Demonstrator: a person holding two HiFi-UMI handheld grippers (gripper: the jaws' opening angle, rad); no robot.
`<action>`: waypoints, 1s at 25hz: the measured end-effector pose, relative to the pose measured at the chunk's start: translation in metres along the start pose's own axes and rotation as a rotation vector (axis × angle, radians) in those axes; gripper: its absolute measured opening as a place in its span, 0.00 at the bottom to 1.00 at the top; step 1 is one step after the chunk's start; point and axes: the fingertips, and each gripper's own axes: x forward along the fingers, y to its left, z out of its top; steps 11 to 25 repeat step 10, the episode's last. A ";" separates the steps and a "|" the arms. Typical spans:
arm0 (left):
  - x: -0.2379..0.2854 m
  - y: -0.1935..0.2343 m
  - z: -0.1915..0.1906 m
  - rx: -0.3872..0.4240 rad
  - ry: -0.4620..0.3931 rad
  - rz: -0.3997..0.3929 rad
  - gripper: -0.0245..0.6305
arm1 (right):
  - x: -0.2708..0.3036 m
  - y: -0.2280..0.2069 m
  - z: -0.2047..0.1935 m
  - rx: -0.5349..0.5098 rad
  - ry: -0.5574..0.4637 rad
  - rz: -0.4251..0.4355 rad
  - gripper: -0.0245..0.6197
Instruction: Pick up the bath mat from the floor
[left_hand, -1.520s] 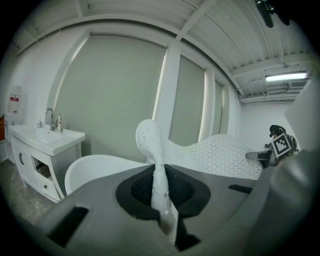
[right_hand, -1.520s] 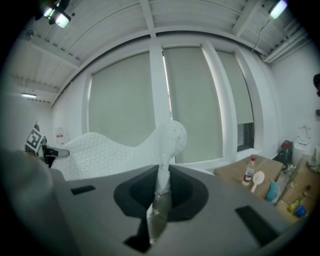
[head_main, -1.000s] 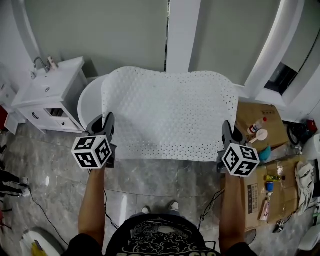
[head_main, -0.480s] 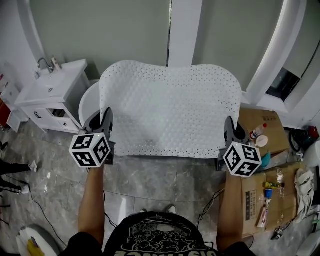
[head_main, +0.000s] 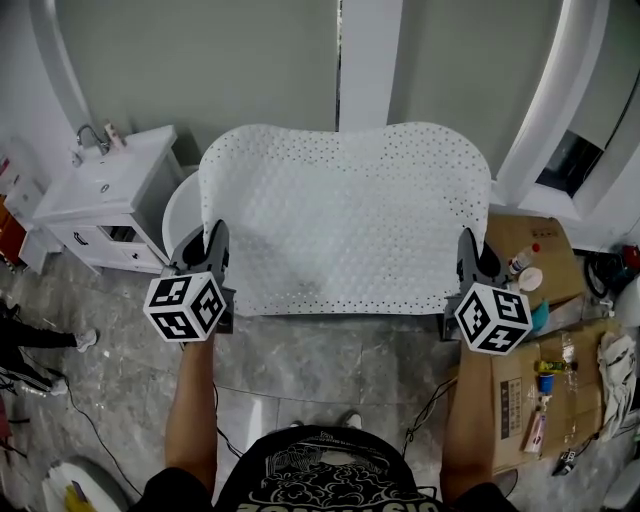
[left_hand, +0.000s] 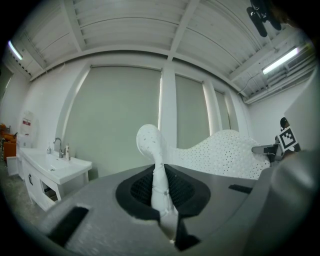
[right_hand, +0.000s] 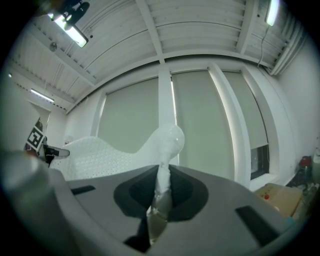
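Your left claw (left_hand: 161, 194) and right claw (right_hand: 160, 195) are clamped on the white perforated bath mat (head_main: 345, 220), seemingly off the grey tiled floor (head_main: 320, 350); next raise both evenly.

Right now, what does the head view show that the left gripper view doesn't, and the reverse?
Only the head view: the grey floor, the cardboard with bottles on it, and the person's shirt. Only the left gripper view: the ribbed ceiling with a strip light, and the mat's edge pinched in the left tool. Both: the bath mat held up off the floor, the right tool gripping its far corner, the sink cabinet and the window blinds.
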 end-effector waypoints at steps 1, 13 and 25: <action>0.000 0.000 0.000 0.001 0.000 0.000 0.09 | 0.000 0.000 0.000 0.001 -0.001 -0.002 0.08; -0.002 0.006 0.005 -0.001 -0.006 -0.002 0.09 | -0.003 0.005 0.006 -0.004 -0.011 -0.010 0.08; -0.002 0.006 0.005 -0.001 -0.006 -0.002 0.09 | -0.003 0.005 0.006 -0.004 -0.011 -0.010 0.08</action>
